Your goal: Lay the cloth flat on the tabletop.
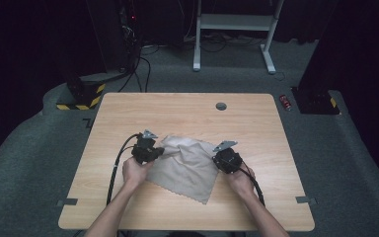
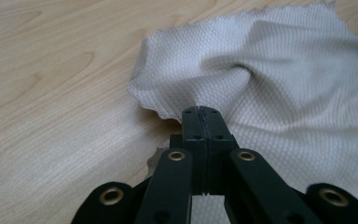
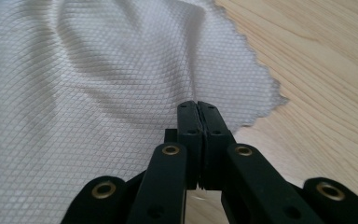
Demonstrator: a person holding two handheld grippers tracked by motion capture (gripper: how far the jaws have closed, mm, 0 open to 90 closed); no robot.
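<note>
A beige-grey cloth [image 1: 187, 165] with pinked edges lies rumpled on the wooden table [image 1: 128, 113], between my two hands. My left gripper [image 1: 162, 151] sits at its left corner; in the left gripper view the jaws are pressed together on the edge of the cloth [image 2: 279, 70], which puckers toward the left gripper [image 2: 199, 112]. My right gripper [image 1: 216, 159] is at the cloth's right corner. In the right gripper view the right gripper [image 3: 197, 107] is shut on the edge of the cloth [image 3: 98, 93], with folds running from it.
A round cable hole [image 1: 221, 106] sits near the table's far edge. Bare wood surrounds the cloth on all sides. Beyond the table are a white desk frame [image 1: 232, 29], cables and dark equipment on grey carpet.
</note>
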